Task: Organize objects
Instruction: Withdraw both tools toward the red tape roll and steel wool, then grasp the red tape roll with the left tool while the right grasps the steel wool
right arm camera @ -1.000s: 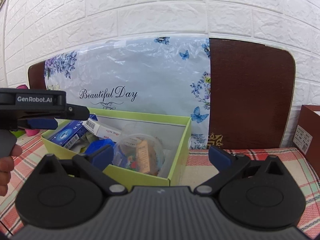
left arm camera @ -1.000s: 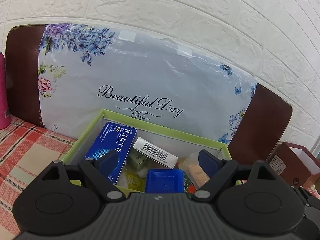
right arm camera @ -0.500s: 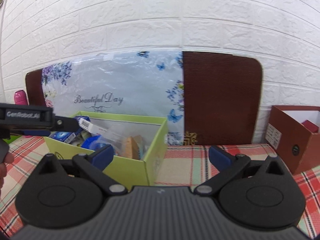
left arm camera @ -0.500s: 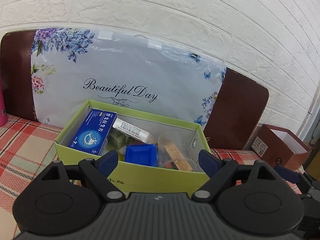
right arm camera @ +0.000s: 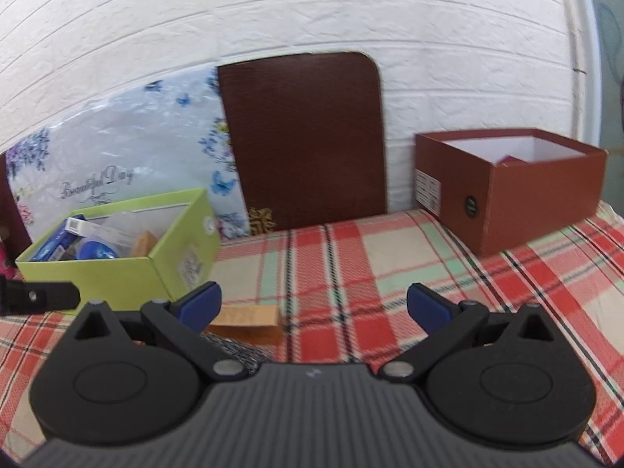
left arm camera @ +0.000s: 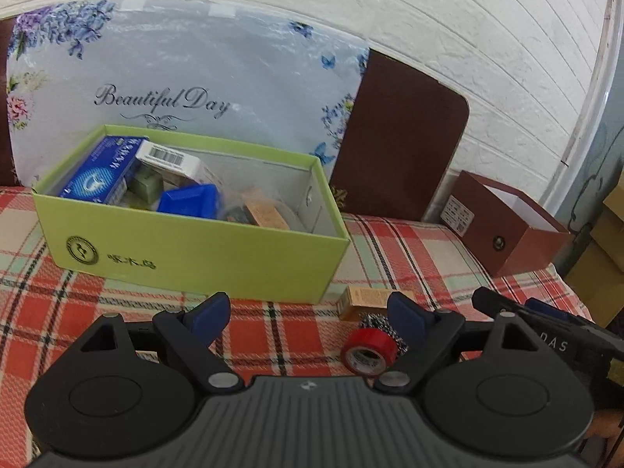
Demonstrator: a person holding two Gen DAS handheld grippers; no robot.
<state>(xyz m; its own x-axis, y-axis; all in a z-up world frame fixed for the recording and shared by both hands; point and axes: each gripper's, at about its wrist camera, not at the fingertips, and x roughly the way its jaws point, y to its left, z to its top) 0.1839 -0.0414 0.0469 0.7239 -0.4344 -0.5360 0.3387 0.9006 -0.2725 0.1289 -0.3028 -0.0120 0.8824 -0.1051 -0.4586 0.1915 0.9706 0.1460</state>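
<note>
Plaid cloth (left arm camera: pixel 273 335); tape (left arm camera: pixel 368 353) beside left claw (left arm camera: pixel 308 316)

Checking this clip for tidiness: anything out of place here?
Yes. A red tape roll, a steel scrubber and a small tan box lie loose on the cloth beside the green box, not inside it.

White brick wall (right arm camera: pixel 312 7), plaid tablecloth (right arm camera: pixel 351 257)
</note>
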